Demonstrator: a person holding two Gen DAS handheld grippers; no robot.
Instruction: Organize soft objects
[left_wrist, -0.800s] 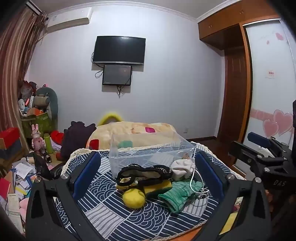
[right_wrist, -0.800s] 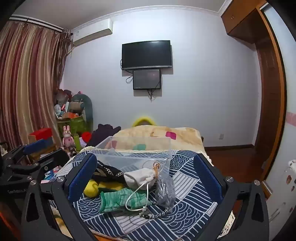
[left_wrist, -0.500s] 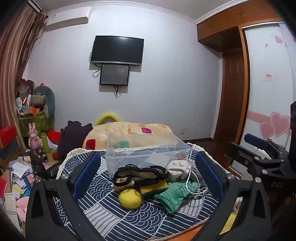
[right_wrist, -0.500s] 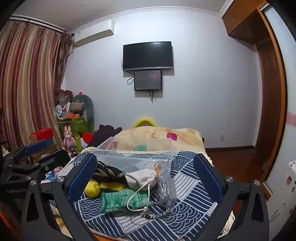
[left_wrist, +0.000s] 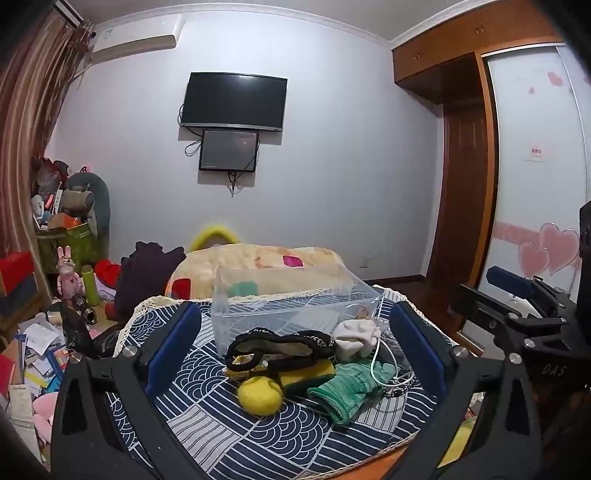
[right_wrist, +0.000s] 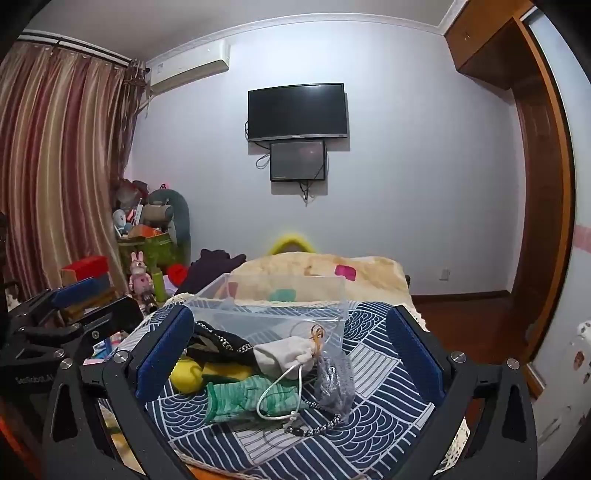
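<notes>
On a table with a blue patterned cloth (left_wrist: 207, 417) lies a pile of soft things: a yellow ball (left_wrist: 259, 396), a black strap (left_wrist: 280, 345), a yellow-green sponge (left_wrist: 306, 371), a green glove (left_wrist: 347, 387), a white pouch (left_wrist: 356, 336) and a white cord (left_wrist: 384, 369). An empty clear plastic bin (left_wrist: 291, 299) stands behind them. My left gripper (left_wrist: 295, 350) is open and empty, held before the pile. My right gripper (right_wrist: 288, 354) is open and empty too; its view shows the glove (right_wrist: 251, 400), pouch (right_wrist: 284, 354), bin (right_wrist: 280, 306) and a grey crumpled bag (right_wrist: 334, 384).
A bed with a beige blanket (left_wrist: 258, 262) lies behind the table. Toys and boxes (left_wrist: 70, 236) clutter the left floor. A wardrobe and door (left_wrist: 461, 184) are at the right. Each gripper shows at the edge of the other's view: the right (left_wrist: 524, 314), the left (right_wrist: 48, 325).
Both grippers have shifted only slightly; the left view drifted a little so the pile sits further left. Nothing was grasped or moved on the table.
</notes>
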